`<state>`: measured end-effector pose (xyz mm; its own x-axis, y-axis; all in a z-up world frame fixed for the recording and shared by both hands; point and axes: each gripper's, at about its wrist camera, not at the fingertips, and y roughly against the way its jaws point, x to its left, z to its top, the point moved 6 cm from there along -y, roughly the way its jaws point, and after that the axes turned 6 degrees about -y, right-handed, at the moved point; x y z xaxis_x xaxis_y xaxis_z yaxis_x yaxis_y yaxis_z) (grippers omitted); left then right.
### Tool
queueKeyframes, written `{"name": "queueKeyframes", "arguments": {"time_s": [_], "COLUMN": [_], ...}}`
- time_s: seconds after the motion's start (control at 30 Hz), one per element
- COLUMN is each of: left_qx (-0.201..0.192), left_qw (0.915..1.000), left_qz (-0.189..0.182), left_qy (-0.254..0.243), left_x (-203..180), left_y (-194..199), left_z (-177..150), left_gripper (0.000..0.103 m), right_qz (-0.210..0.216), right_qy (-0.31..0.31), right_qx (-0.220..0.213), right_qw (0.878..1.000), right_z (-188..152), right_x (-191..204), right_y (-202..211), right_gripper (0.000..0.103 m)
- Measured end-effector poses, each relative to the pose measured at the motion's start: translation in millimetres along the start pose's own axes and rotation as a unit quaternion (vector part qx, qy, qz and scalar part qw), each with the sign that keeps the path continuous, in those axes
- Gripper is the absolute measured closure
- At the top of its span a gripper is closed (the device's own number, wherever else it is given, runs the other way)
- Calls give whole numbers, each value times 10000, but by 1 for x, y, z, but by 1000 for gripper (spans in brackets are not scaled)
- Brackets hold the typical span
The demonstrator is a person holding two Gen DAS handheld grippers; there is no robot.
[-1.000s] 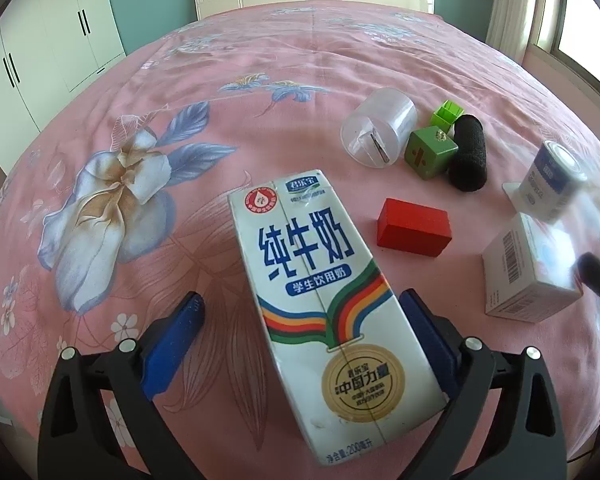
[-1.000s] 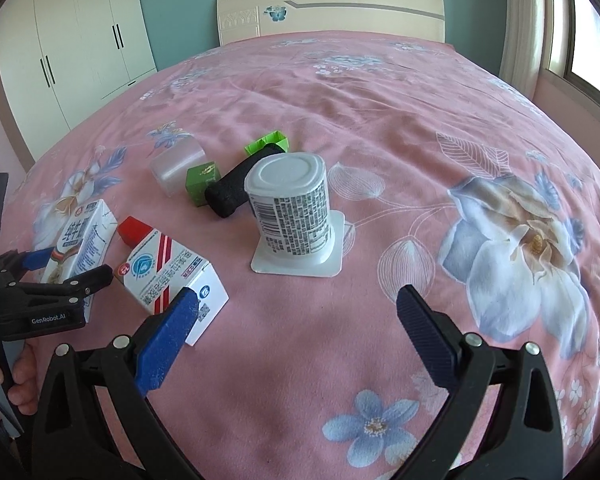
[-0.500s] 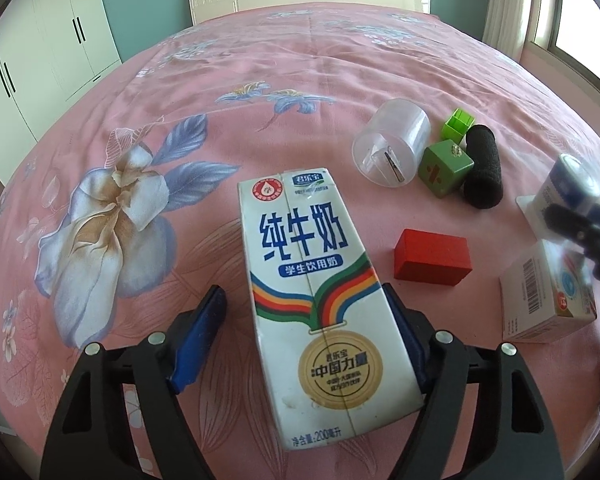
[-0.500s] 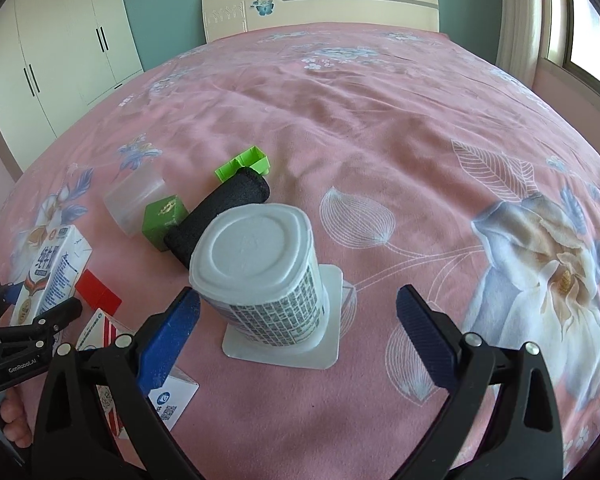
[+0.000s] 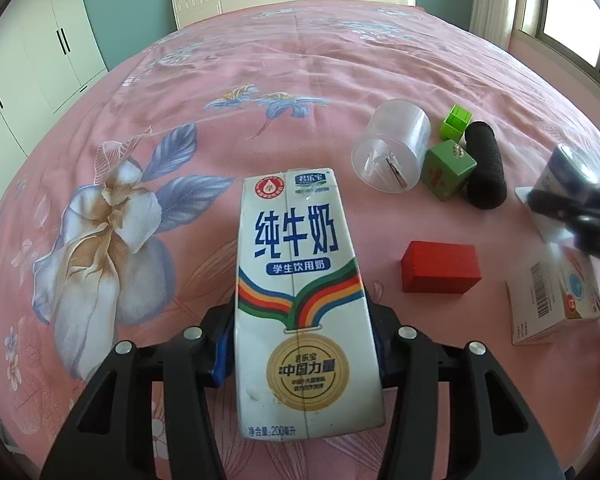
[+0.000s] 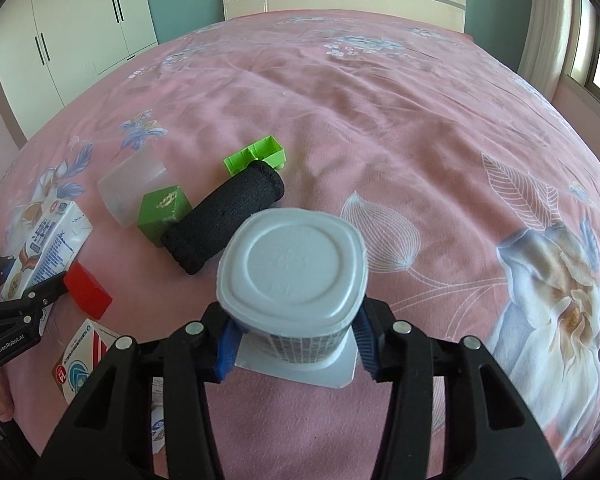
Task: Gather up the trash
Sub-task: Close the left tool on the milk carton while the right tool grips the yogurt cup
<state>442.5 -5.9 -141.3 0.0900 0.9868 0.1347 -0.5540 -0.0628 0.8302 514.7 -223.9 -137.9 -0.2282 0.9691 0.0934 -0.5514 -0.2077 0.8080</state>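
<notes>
Milk carton (image 5: 304, 300), white with blue lettering and rainbow stripes, lies flat on the pink floral bedspread (image 5: 260, 80) with its lower half clamped between the blue pads of the left gripper (image 5: 300, 348). Upside-down white plastic yogurt cup (image 6: 292, 276) stands on its square foil lid, gripped low at both sides by the right gripper (image 6: 294, 344). Just beyond the cup lie a black foam cylinder (image 6: 224, 220), a green cube (image 6: 164, 208) and a red block (image 6: 86, 292).

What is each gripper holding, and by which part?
Left gripper clamps the milk carton across its lower sides. Right gripper clamps the upside-down yogurt cup around its body.
</notes>
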Motion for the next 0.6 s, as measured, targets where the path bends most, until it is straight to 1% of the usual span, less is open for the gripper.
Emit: {"name": "queueKeyframes", "arguments": {"time_s": [0.03,0.1,0.17,0.3,0.33,0.4,0.43,0.6], "left_qx": [0,5,4,-7,-17,-32,-48,-146], "left_qw": [10000,10000,9999,9998,9998,9997,9996,9985], "left_qz": [-22,-42,-69,-105,-102,-128,-121,-208], "left_qy": [-11,-80,-135,-185,-176,-214,-254,-491], "left_x": [1,1,2,4,6,7,7,4], "left_y": [0,0,0,3,3,4,5,13], "left_z": [0,0,-1,-2,-2,-4,-4,-9], "left_gripper": [53,53,54,54,54,54,54,54], "right_qz": [45,317,464,654,640,741,699,761], "right_qy": [70,161,281,519,624,774,878,1287], "right_qx": [20,102,171,219,177,125,99,117], "right_qw": [10000,9993,9984,9963,9958,9942,9936,9887], "right_z": [0,1,1,0,-1,-4,-6,-19], "right_x": [1,4,4,3,4,5,6,4], "right_y": [0,1,1,8,12,21,25,47], "right_gripper": [54,55,55,55,55,55,55,55]}}
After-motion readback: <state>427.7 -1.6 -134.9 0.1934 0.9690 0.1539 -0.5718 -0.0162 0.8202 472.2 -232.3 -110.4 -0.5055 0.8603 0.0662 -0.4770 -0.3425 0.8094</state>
